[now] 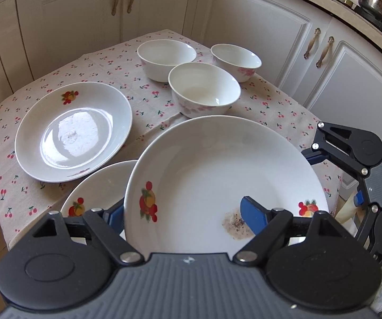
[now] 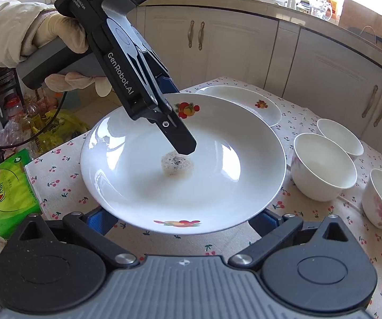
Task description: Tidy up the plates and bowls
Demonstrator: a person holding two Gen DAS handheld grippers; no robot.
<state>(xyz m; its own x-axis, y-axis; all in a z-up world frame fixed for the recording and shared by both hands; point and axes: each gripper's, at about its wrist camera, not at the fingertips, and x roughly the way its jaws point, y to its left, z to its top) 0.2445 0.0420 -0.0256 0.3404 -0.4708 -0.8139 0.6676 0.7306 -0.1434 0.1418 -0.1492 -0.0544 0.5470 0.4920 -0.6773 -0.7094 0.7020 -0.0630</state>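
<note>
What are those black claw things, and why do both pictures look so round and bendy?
They are grabbing tools, one in each of a person's hands. You can see the gloved hand holding the left one. Each tool has a wide-eyed camera looking along its two fingers, and that bends the picture. One picture comes from each tool.

On the cherry tablecloth stand three bowls, a flat plate and a half-hidden plate. The left gripper pinches the held plate, which has a brown stain. The right gripper is open and holds nothing.
</note>
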